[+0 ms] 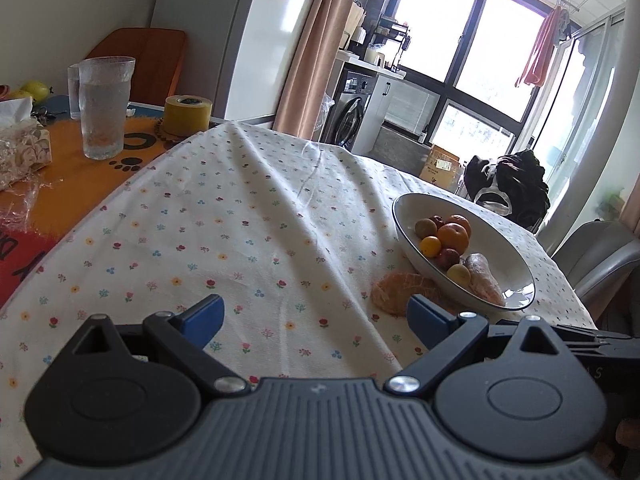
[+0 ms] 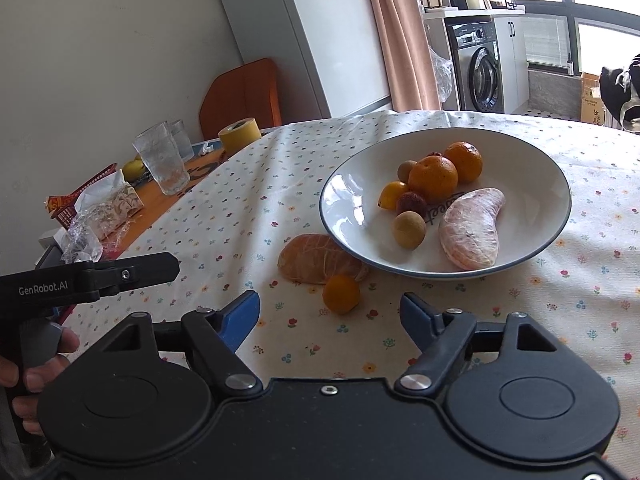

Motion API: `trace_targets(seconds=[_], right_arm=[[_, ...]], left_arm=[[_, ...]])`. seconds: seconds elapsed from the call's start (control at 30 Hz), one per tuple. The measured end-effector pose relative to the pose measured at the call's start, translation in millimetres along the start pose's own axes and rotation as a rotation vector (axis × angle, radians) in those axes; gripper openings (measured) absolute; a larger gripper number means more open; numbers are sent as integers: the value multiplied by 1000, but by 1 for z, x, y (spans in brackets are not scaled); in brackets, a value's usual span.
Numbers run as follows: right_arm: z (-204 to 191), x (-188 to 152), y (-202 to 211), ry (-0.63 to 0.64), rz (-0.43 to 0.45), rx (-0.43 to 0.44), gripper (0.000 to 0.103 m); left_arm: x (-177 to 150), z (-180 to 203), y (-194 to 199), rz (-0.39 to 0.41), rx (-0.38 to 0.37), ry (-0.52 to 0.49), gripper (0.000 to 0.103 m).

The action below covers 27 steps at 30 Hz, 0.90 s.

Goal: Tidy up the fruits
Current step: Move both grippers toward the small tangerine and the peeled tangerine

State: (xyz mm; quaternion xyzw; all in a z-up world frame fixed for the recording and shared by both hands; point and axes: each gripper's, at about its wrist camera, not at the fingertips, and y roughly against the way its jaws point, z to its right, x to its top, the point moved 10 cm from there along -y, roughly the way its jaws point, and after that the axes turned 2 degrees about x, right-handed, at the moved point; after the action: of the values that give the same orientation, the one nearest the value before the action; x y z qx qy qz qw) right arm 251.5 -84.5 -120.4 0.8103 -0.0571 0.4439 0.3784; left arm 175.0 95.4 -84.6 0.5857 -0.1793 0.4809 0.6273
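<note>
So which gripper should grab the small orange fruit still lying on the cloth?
Right, probably. The right gripper is open with the small orange fruit just ahead between its fingers. The left gripper is open too, but its view doesn't show that fruit.

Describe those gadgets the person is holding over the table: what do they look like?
Both are matte black. The right gripper has two blue-padded fingers on black linkage arms with silver pivot screws, round black discs either side and a ribbed plate between. The left gripper looks the same. Seen from the right camera, its side carries white lettering, "GenRobot.AI", above a grey handle.
</note>
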Motion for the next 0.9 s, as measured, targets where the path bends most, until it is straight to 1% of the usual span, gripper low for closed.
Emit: trace_targets(seconds=[0.3, 0.47, 0.57, 0.6, 0.63, 0.67, 0.8, 0.9], right_arm=[[1, 1, -21, -4, -23, -11, 69], [2, 1, -28, -12, -29, -3, 61], [2, 1, -29, -16, -29, 20, 49], [2, 0, -29, -15, -28, 25, 42], [2, 0, -29, -15, -27, 29, 30], [3, -1, -29, -21, -28, 34, 23], [5, 0, -26, -76, -16, 74, 22], [3, 5, -19, -72, 4, 94, 22]], left_arm=[[-3, -5, -16, -13, -13, -3, 95], [-2, -3, -23, -19, -14, -7, 95], [-1, 0, -25, -17, -13, -10, 95], [-1, 1, -26, -17, -12, -13, 95], [-1, 2, -26, -17, -10, -16, 95], [-1, 3, -25, -16, -8, -19, 95], [0, 8, -24, -6, 3, -34, 95], [1, 11, -24, 1, 5, -38, 95]])
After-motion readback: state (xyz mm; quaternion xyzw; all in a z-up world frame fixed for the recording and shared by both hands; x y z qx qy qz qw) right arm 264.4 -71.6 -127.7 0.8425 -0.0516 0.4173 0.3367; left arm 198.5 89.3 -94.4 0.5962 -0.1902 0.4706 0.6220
